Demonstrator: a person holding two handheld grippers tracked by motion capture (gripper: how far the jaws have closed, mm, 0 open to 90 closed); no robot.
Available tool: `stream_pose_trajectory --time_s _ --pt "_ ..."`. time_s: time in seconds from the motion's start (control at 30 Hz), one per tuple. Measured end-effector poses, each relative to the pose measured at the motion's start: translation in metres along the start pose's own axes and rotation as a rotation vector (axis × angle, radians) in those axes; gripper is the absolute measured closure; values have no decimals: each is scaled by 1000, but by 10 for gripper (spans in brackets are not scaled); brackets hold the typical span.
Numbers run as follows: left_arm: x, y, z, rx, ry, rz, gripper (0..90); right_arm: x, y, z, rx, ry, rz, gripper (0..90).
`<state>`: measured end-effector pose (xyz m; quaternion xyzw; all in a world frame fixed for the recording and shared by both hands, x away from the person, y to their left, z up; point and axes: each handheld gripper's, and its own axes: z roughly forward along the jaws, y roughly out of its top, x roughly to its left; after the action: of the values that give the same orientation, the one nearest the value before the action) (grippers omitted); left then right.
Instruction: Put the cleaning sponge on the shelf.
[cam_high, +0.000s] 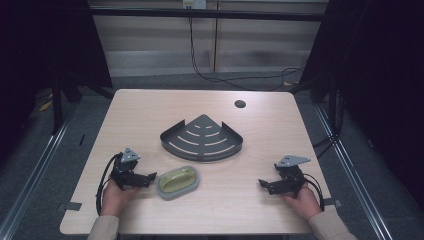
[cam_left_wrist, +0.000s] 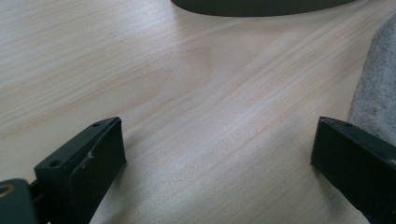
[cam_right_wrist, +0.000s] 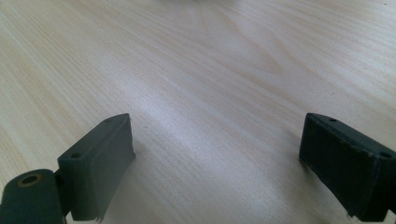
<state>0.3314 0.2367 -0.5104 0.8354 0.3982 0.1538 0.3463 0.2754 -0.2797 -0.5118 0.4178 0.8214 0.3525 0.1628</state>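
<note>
Yellow sponge in grey oval dish (cam_high: 178, 181) at table's 7 o'clock | left gripper (cam_high: 150, 176) beside it, jaws apart, empty | right gripper (cam_high: 263, 184) at 4 o'clock, jaws apart | step: likely pre-grasp | next: close on dish rim

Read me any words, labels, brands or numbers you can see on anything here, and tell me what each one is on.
None: no readable text stands on the dark metal slotted corner shelf, the grey oval dish with the yellow-green soap, the light wooden table or either tool.
</note>
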Motion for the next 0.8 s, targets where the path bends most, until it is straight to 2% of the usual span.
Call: stream_pose_trajectory --time_s 0.13,0.2,0.23,0.27,0.3,0.4,0.5,0.57,0.6,0.63,0.67,0.73,0.77,0.8 --pt "0 0 0 0 7 1 32 0 0 0 0 0 0 94" --pt "1 2 -1 7 13 -15 72 0 0 0 0 0 0 94" --pt "2 5 -3 22 12 -46 92 0 0 0 3 -2 0 94" --pt "2 5 -3 22 12 -46 104 0 0 0 1 1 0 94" --pt "3 9 -6 69 17 -50 136 0 0 0 2 -1 -1 94" --pt "3 16 -10 150 -5 -45 207 0 0 0 2 -2 -1 94" --pt "0 28 -16 234 -21 -13 247 0 0 0 2 -2 -1 94" --pt "-5 38 -21 269 -42 47 260 0 0 0 1 0 0 94" --pt "-5 38 -21 269 -42 47 278 0 0 0 1 0 0 94" --pt "-10 47 -24 310 -79 86 286 0 0 0 2 -2 -1 94" --pt "-11 51 -27 333 -88 111 287 0 0 0 2 -2 -1 94" --pt "-13 55 -28 349 -103 120 287 0 0 0 2 -1 -1 94" --pt "-16 63 -32 375 -148 130 287 0 0 0 2 -1 1 94" --pt "-17 66 -33 386 -162 136 289 0 0 0 1 1 1 94"
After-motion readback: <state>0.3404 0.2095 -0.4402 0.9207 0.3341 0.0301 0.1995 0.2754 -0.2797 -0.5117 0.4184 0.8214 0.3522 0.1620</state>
